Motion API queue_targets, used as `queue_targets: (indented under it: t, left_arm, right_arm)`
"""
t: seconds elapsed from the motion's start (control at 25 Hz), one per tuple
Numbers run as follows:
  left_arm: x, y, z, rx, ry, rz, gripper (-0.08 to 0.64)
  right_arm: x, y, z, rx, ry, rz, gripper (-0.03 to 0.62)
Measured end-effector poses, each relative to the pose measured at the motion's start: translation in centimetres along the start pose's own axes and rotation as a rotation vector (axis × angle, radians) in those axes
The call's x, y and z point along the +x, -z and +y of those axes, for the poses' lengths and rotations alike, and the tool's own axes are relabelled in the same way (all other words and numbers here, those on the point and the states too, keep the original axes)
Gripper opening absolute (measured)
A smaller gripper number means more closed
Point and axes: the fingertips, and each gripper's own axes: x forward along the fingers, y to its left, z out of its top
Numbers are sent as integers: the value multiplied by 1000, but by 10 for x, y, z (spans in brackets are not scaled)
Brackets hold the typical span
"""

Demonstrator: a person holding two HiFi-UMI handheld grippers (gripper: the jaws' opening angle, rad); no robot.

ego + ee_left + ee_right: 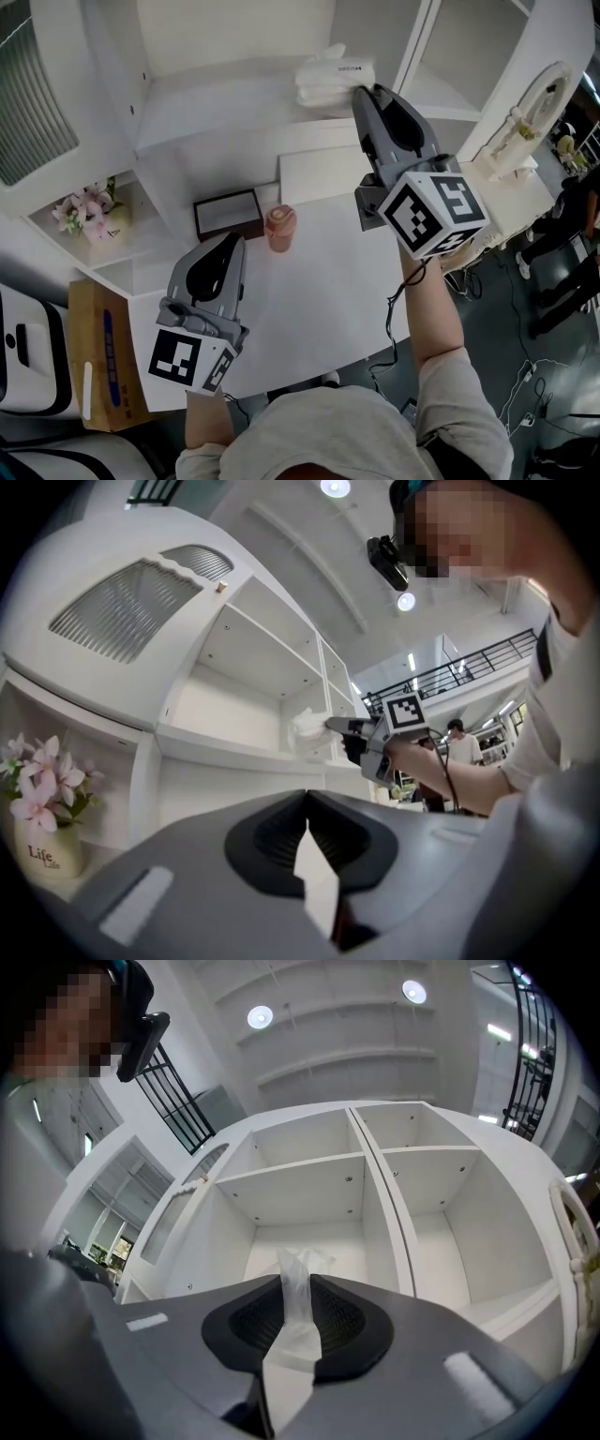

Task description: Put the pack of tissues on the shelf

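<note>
Over the bench (pixel 319 281), the left gripper (pixel 231 244) hovers, jaws together and empty. Farther off, the right gripper (pixel 361 94) pinches the pack of tissues (pixel 333 77) by its wrapper at the shelf (pixel 216 103). Setting down and release likely remain.

Ahead of the right claw (pixel 292 1290), past its tissues (pixel 302 1262), the shelf bay (pixel 323 1237) stands open. A divider (pixel 392 1222) walls its right, a board (pixel 291 1174) its top. A box (pixel 228 214) and cup (pixel 279 228) stand just ahead of the left claw (pixel 234 241).
</note>
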Motion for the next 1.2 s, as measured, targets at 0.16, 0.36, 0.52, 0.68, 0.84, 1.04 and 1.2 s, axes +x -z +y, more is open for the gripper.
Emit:
queue_targets:
  t: [0.16,0.36,0.52,0.68,0.84,1.04,1.2]
  left_arm:
    - [-1,2,6,-7,-12,-2,2]
    - [0,3,12,-7,-20,-2,2]
    - [0,6,23,-11,-29,-4,2]
    - [1,9,31,-15,-32,-3,2]
    - [2,11,39,-20,-38,-2,2]
    - [2,14,46,-27,-46,2,2]
    - [0,18,50,-33,-52,5,2]
  right_arm:
    - [6,8,-3,-1,15,25,71]
    - [15,22,-3,-16,25,66,72]
    - [25,37,-1,-19,32,106,72]
    - [34,46,-1,-30,43,143,74]
    - [42,52,-1,-55,56,178,74]
    - [49,61,1,-94,76,235,74]
    - [53,69,4,-107,76,263,77]
